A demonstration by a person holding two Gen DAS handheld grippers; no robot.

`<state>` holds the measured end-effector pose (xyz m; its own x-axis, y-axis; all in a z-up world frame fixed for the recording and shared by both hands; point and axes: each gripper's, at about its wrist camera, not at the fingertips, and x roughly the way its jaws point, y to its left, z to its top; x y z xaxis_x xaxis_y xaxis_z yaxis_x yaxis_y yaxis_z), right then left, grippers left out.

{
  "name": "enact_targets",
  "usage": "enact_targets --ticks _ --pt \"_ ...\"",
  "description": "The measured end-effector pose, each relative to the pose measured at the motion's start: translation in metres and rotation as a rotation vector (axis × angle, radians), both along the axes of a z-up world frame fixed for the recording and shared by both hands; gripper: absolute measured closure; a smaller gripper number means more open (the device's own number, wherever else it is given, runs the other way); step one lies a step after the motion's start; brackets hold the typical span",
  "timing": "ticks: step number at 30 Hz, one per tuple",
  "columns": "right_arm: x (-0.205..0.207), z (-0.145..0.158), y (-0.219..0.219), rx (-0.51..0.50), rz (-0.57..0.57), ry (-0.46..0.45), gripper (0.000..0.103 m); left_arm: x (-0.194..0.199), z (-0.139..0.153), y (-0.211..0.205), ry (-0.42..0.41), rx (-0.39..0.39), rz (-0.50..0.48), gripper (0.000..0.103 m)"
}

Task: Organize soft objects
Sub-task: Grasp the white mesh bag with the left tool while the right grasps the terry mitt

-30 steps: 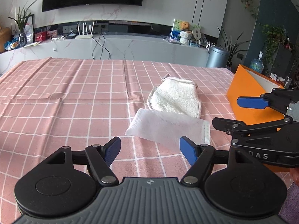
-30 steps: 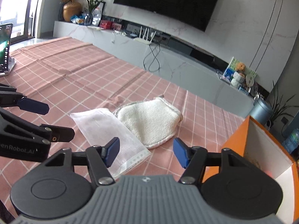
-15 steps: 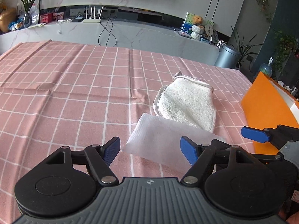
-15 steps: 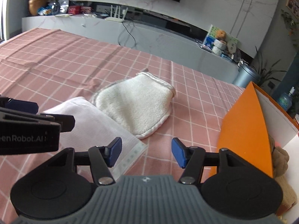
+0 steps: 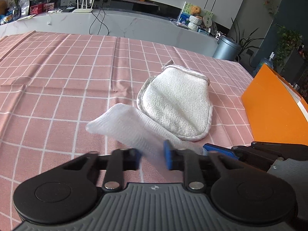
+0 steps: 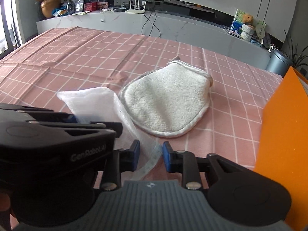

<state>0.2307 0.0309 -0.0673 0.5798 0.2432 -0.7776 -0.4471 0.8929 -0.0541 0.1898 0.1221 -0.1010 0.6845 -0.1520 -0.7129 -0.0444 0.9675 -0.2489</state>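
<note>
Both tongs were seen closing on the thin white mesh cloth bag point(image 5: 132, 127), which lay on the pink checked worktop point(image 5: 57, 88) directly ahead of them. The left tongs point(image 5: 152, 158) were blurred in mid-closure with the near edge of the bag between the blue pads; firm pressing could not be confirmed. In the right wrist view, the right tongs point(image 6: 149, 156) were narrowed around the bag's stitched near corner, with a small gap still visible on each side of the fabric. The two tongs were set just beside each other along the same near edge, the left towards the bag's left part, the right at its right corner.

The bag's long axis ran from that near corner away and to the left, and its far end was curled up off the worktop. Just beyond it, touching or overlapping its right side, the cream terry-cloth mitt point(image 5: 177, 105) lay flat, its bound opening pointing away. The orange cardboard box point(image 5: 273, 107) stood to the right, nearer the right tongs, so a rightward carry was judged likely.
</note>
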Motion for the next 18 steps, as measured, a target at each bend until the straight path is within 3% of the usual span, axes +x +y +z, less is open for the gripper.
enact_targets --ticks 3,9,11,15,17,18 --pt "-0.001 0.002 0.0 0.005 0.01 0.001 0.079 -0.003 -0.001 0.002 -0.007 0.003 0.013 0.101" --pt "0.001 0.014 0.001 0.017 -0.012 -0.068 0.076 -0.007 0.011 0.025 -0.049 0.037 0.1 0.102" --pt "0.007 0.016 0.002 0.026 -0.032 -0.078 0.063 -0.006 0.015 0.033 -0.059 0.068 0.122 0.102" --pt "0.021 0.017 0.009 0.038 -0.067 -0.089 0.052 -0.002 0.019 0.046 -0.066 0.14 0.159 0.102" --pt "0.029 0.015 0.015 0.036 -0.085 -0.095 0.032 -0.001 0.018 0.053 -0.061 0.121 0.17 0.102" --pt "0.033 0.013 0.018 0.039 -0.095 -0.095 0.027 0.0 0.017 0.055 -0.059 0.113 0.177 0.102"
